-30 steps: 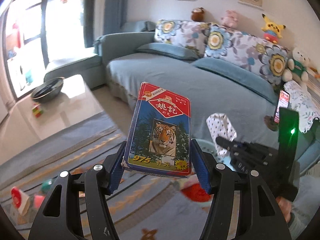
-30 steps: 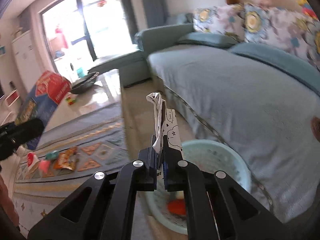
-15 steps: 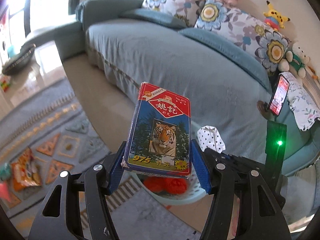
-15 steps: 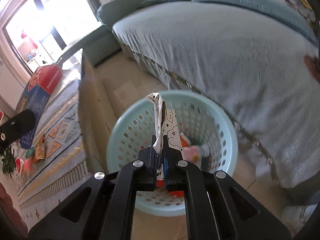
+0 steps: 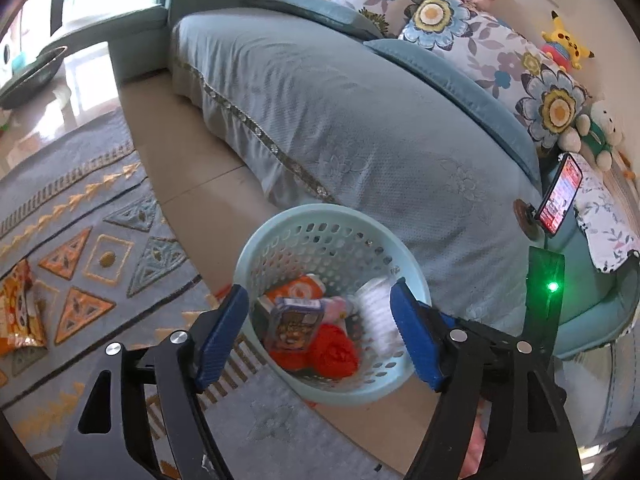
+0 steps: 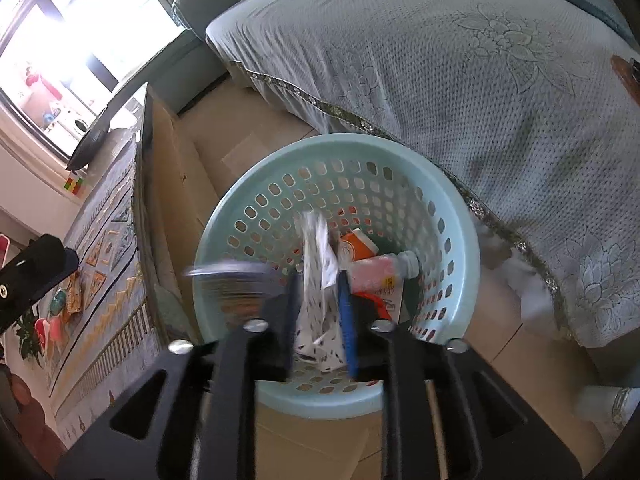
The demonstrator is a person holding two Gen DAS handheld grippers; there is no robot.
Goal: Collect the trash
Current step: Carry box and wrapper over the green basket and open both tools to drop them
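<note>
One pale blue basket [image 5: 256,240] is sitting on the floor against the sofa [image 5: 340,120], half on the patterned rug [image 5: 100,240]. The left gripper [image 5: 318,334] is hovering above it with its jaws spread wide and gripping nothing; the card box [image 5: 296,322] is lying inside the basket among red and orange scraps. The right gripper [image 6: 318,308] is hanging over the same basket, its jaws parted a little, with the white patterned wrapper [image 6: 318,280] blurred between them, so whether they are touching it I cannot tell. One orange snack packet [image 5: 16,312] is lying on the rug.
</note>
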